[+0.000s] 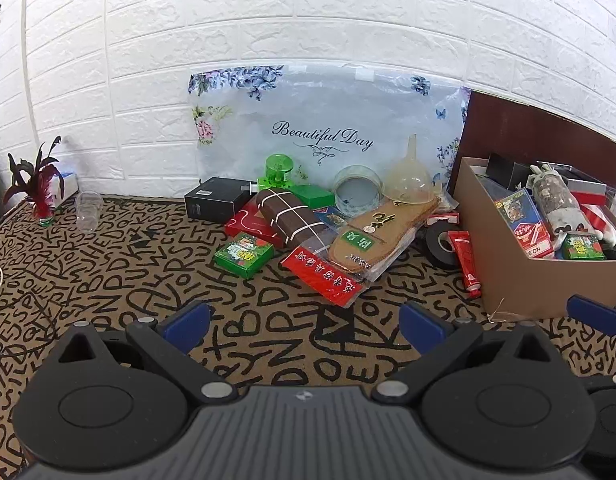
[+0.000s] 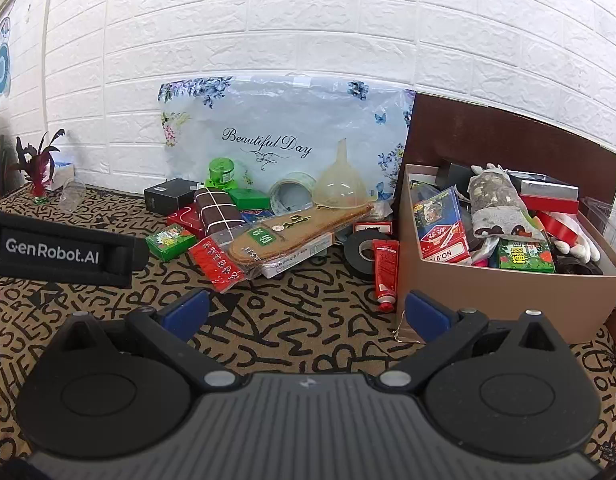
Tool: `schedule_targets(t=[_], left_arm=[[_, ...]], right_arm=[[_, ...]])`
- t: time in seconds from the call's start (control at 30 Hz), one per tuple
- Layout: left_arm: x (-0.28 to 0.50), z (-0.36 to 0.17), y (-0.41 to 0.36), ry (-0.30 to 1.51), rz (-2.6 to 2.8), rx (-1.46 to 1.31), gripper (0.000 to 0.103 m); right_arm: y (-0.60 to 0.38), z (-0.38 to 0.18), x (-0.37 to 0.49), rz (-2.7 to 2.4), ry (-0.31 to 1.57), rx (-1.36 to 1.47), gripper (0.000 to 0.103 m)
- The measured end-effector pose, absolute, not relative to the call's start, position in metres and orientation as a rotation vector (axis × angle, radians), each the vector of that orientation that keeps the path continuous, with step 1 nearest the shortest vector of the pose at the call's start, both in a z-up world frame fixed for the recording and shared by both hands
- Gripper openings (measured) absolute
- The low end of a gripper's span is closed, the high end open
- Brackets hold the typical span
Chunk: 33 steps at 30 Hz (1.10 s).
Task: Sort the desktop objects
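Observation:
A pile of loose objects lies on the letter-patterned mat against the wall: a packaged insole [image 1: 378, 236] [image 2: 292, 228], a green box [image 1: 244, 255] [image 2: 168, 242], a brown checked pouch [image 1: 290, 216], a black tape roll [image 1: 442, 245] [image 2: 362, 251], a red tube [image 1: 466, 262] [image 2: 385, 272] and a clear funnel [image 1: 412, 178] [image 2: 342, 184]. A cardboard box [image 1: 548, 280] [image 2: 488, 284] full of items stands at the right. My left gripper [image 1: 304, 326] and right gripper [image 2: 306, 314] are both open and empty, held back from the pile.
A floral plastic bag [image 1: 328, 128] leans on the white brick wall. A clear cup [image 1: 88, 210] and a red feather shuttlecock [image 1: 40, 184] sit at the far left. The left gripper's body [image 2: 60, 250] shows at the left of the right wrist view.

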<state>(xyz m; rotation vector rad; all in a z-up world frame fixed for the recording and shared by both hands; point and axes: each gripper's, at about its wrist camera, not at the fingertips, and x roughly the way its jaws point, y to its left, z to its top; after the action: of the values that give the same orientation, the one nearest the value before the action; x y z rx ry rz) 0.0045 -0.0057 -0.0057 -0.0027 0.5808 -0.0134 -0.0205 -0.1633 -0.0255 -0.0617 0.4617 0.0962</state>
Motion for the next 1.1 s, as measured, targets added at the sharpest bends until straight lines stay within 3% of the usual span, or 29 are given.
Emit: schedule_targets(t=[1.1], left_arm=[[0.058,-0.019,-0.015,0.654,-0.011,0.014,0.103]], right_arm=[[-0.158,-0.045,0.025,0.129,0.550,-0.066,0.101]])
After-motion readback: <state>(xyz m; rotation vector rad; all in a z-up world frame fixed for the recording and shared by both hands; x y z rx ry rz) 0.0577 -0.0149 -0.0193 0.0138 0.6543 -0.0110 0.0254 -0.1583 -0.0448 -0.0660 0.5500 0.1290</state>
